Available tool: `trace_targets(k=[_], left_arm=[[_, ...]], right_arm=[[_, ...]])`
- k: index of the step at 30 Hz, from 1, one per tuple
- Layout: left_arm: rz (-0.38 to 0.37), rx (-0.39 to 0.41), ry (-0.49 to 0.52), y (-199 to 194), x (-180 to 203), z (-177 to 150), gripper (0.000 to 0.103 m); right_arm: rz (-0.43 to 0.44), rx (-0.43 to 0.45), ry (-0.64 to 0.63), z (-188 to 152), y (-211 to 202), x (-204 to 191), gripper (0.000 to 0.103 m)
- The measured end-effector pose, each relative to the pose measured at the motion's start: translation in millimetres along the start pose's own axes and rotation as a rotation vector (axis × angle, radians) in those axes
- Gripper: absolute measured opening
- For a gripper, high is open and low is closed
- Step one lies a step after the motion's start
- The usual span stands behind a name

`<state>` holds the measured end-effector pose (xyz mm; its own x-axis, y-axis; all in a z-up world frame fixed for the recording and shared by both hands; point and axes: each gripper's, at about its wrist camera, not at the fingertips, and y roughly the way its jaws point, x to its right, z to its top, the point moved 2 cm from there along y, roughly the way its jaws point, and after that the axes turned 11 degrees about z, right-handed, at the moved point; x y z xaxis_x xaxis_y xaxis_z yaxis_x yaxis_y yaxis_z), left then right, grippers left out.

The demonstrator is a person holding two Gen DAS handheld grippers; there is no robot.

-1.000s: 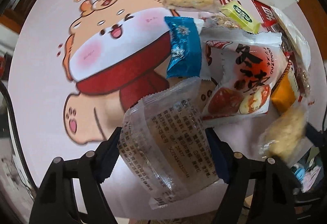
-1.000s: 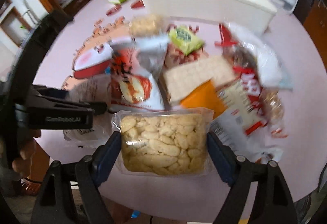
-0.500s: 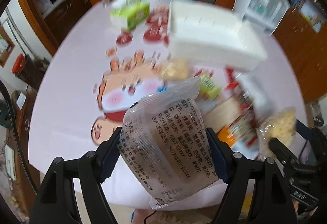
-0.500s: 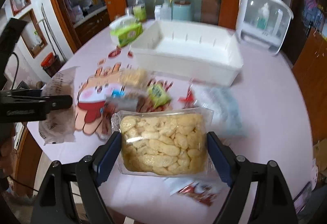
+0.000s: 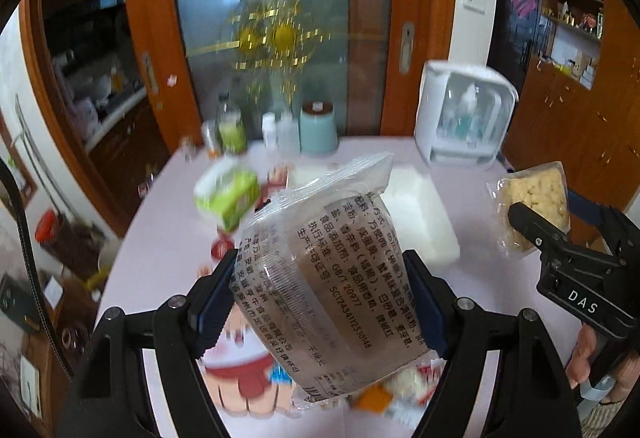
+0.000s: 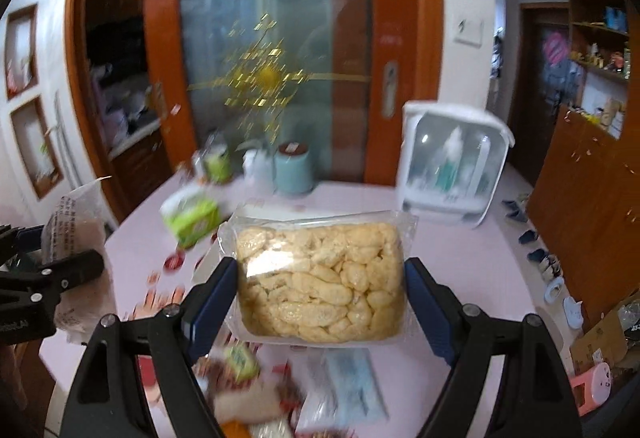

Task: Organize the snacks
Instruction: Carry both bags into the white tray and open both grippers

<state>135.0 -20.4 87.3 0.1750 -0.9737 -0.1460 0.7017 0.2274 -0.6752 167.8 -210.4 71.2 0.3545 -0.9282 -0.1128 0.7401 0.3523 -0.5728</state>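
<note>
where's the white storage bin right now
In the left wrist view, the white bin sits on the pink table, behind the clear snack packet and right of the green tissue pack.

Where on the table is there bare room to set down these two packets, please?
Bare pink tabletop lies right of the white tray, below the white dispenser box. Another free strip runs along the left edge beside the green tissue pack. The near edge is crowded with the snack pile.
</note>
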Motion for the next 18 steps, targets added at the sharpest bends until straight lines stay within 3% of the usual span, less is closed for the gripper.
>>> trace_targets(k=[4,8,13,18], left_arm=[[-0.011,0.057,0.006,29,10,53,0.078],[-0.034,0.095,0.005,82,24,93,0.078],[-0.078,0.0,0.002,173,40,110,0.078],[-0.082,-0.087,0.079,243,59,94,0.078]], right_arm=[[-0.068,0.035,0.028,36,22,19,0.084],[-0.117,0.024,0.051,58,62,38,0.084],[-0.165,-0.072,0.074,61,136,53,0.084],[-0.161,-0.207,0.085,33,197,54,0.084]])
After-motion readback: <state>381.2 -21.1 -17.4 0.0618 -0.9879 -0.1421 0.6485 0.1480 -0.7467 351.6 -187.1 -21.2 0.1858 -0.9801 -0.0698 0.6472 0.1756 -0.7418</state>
